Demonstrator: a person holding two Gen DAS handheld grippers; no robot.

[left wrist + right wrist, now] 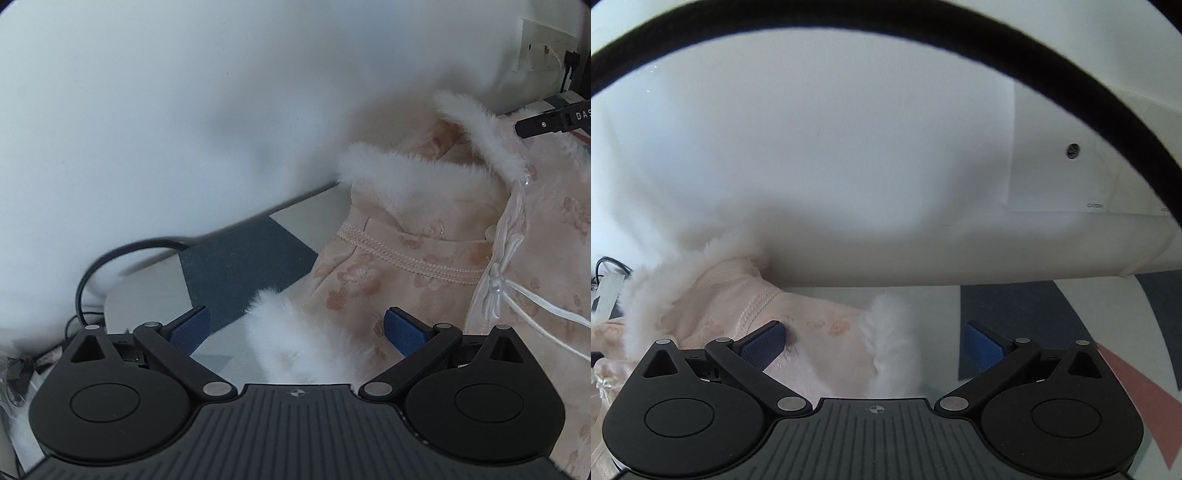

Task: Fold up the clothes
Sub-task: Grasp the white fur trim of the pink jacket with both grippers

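A pale pink floral dress [424,236] with white fur trim and a white ribbon bow [498,280] lies crumpled on the table. My left gripper [297,332] is open, its blue pads on either side of a white fur cuff [280,332] of one sleeve. In the right wrist view the same dress [820,332] spreads to the left, and my right gripper [875,345] is open around the other fur cuff [886,339]. The other gripper's black tip [546,122] shows at the far right of the left wrist view.
The table [923,299] is white with dark blue [240,266] and pink [1137,398] patches. A white wall [849,147] rises close behind. A black cable [110,258] loops at the left, another cable [960,48] arcs across the right view. A wall socket [535,48] is at top right.
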